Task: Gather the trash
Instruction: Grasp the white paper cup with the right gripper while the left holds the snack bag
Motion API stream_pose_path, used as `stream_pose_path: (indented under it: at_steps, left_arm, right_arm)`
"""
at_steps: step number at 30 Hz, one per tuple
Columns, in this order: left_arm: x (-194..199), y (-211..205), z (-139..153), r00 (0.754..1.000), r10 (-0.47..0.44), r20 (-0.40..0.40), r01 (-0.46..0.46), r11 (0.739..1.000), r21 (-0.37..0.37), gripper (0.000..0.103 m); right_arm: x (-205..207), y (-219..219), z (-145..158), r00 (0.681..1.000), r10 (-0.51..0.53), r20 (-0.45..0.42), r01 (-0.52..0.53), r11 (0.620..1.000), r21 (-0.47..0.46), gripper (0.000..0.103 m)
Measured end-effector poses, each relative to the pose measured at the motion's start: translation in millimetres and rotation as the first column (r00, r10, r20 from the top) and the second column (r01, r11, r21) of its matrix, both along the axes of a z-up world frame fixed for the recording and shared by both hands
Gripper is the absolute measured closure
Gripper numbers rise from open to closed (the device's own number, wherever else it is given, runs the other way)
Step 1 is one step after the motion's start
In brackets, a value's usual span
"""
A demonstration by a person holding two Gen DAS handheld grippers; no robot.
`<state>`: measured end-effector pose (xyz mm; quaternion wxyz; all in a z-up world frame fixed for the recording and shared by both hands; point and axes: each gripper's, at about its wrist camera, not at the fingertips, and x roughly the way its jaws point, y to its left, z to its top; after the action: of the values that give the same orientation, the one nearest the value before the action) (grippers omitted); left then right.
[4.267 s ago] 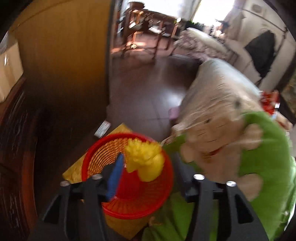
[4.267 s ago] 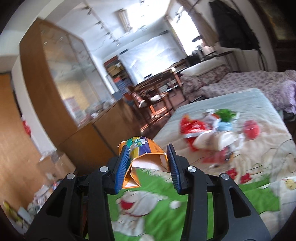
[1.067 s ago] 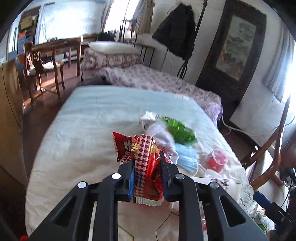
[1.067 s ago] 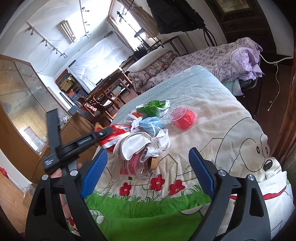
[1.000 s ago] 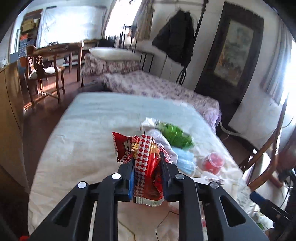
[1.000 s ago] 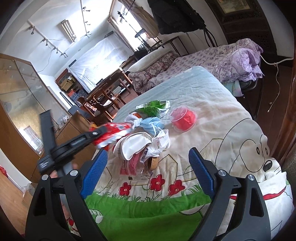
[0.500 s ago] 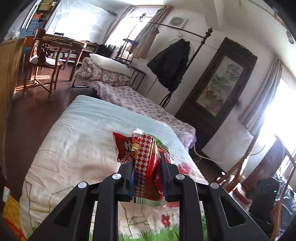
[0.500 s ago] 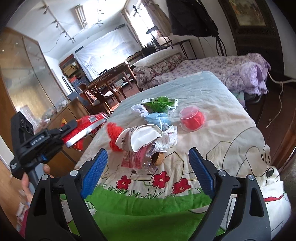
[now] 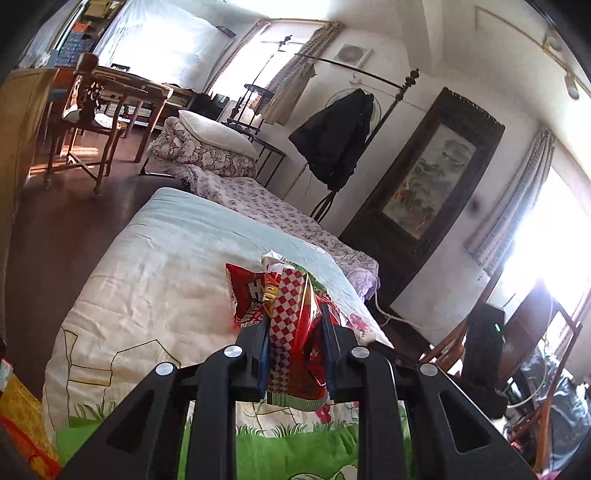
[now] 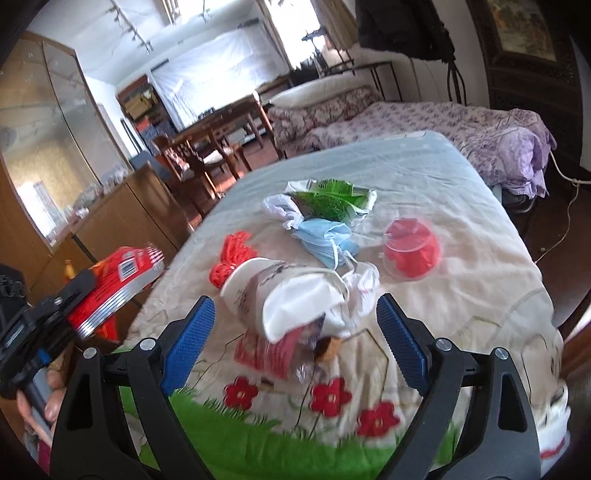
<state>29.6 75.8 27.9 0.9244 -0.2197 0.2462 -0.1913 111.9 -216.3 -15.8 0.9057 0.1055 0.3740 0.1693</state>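
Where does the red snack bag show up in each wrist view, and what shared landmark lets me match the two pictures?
Left wrist view: the red snack bag sits low at centre, clamped between the left gripper jaws.
Right wrist view: the same bag is at the left edge, off the bed, held in that gripper.
Shared landmark: the black coat hanging on the stand beyond the bed.

A dark brown polished floor [image 9: 55, 221] runs past a wooden chair [image 9: 88, 122] and wooden table [image 9: 147, 92]. A dark-framed landscape painting [image 9: 424, 195] leans on the white wall [image 9: 461, 74]; bright curtained windows [image 9: 546, 236] glare.
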Motion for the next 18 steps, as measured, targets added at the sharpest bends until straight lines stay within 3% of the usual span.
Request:
stream_pose_path:
  at_steps: [4, 5, 6, 7, 10, 15, 18]
  left_arm:
    - [0, -10, 1, 1.0, -0.011, 0.008, 0.01, 0.999, 0.047, 0.08]
    - [-1, -11, 1, 1.0, -0.012, 0.009, 0.011, 0.998, 0.056, 0.08]
    - [0, -12, 1, 1.0, -0.012, 0.009, 0.012, 0.998, 0.059, 0.08]
    - [0, -13, 1, 1.0, -0.013, 0.007, 0.012, 0.998, 0.059, 0.08]
    - [0, -12, 0, 1.0, -0.009, 0.005, 0.009, 0.998, 0.057, 0.08]
    - [1, -11, 0, 1.0, -0.006, 0.001, 0.006, 0.998, 0.056, 0.08]
    - [1, -10, -1, 1.0, -0.007, 0.0, 0.007, 0.998, 0.056, 0.08]
  right_arm:
    - [16, 8, -7, 0.999, -0.001, -0.034, 0.0, 0.999, -0.042, 0.017]
    - [16, 8, -8, 0.999, -0.002, -0.035, 0.0, 0.999, -0.047, 0.027]
    - [14, 8, -9, 0.999, 0.007, -0.031, -0.009, 0.999, -0.045, 0.044]
    - [10, 10, -7, 0.999, 0.029, -0.015, -0.03, 0.999, -0.039, 0.045]
    - [-5, 11, 2, 0.997, 0.026, 0.071, -0.022, 0.998, -0.064, 0.047]
    - [-36, -2, 23, 0.975, 0.038, 0.218, -0.039, 0.999, 0.001, 0.047]
    - [-46, -12, 30, 0.967, 0.013, 0.254, -0.024, 0.999, 0.044, 0.047]
